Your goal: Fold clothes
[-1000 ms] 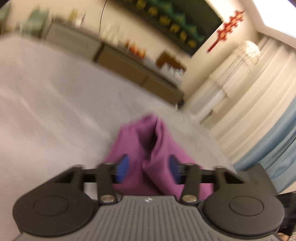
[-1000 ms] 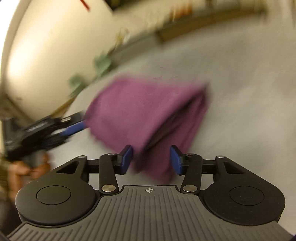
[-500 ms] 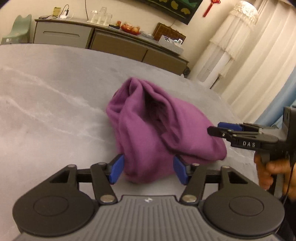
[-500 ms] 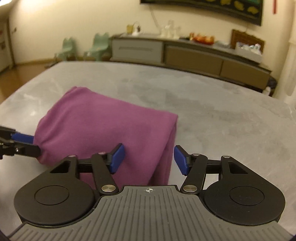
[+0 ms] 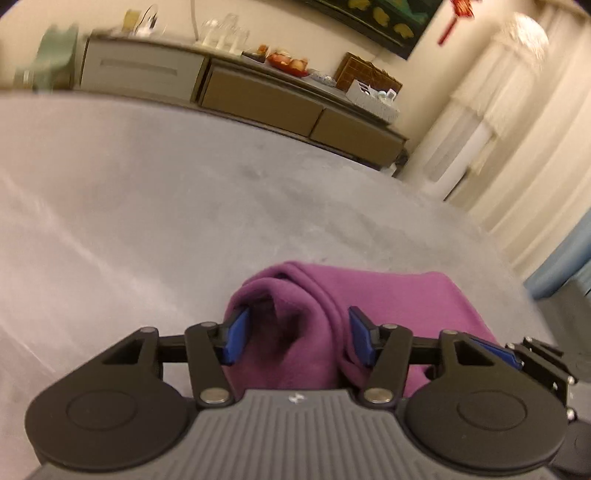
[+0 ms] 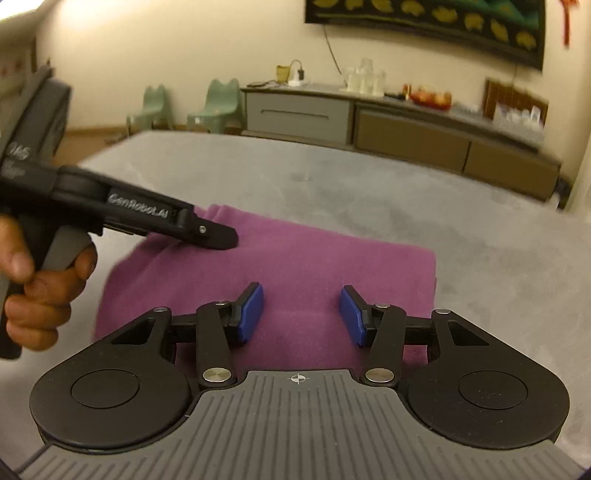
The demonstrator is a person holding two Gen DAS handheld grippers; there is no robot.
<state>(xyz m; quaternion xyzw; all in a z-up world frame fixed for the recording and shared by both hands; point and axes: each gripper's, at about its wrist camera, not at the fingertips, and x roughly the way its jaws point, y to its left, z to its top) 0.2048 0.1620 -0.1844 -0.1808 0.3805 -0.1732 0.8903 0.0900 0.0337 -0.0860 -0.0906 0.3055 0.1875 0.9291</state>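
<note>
Folded purple fleece garment [image 6: 295,266]: lies on the grey marbled tabletop [image 6: 369,184]. Left gripper [image 5: 297,338]: black, blue-padded, jaws spread around a raised fold at the garment's end, not pinching. Right gripper [image 6: 302,314]: jaws spread, over the flat cloth, nothing between the pads. Person's hand [image 6: 33,291] holds the left gripper's handle.

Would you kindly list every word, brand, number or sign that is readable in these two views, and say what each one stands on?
"GenRobot.AI": white lettering on the side of the left gripper, seen from the right wrist view.
White marking higher on that gripper's body, near the hand: too blurred to read.
Crosshair sign: on the right gripper housing, no text.
Small emblem on the left gripper's housing in its own view: too small to read.
Wall picture: yellow shapes only, no legible words.
</note>
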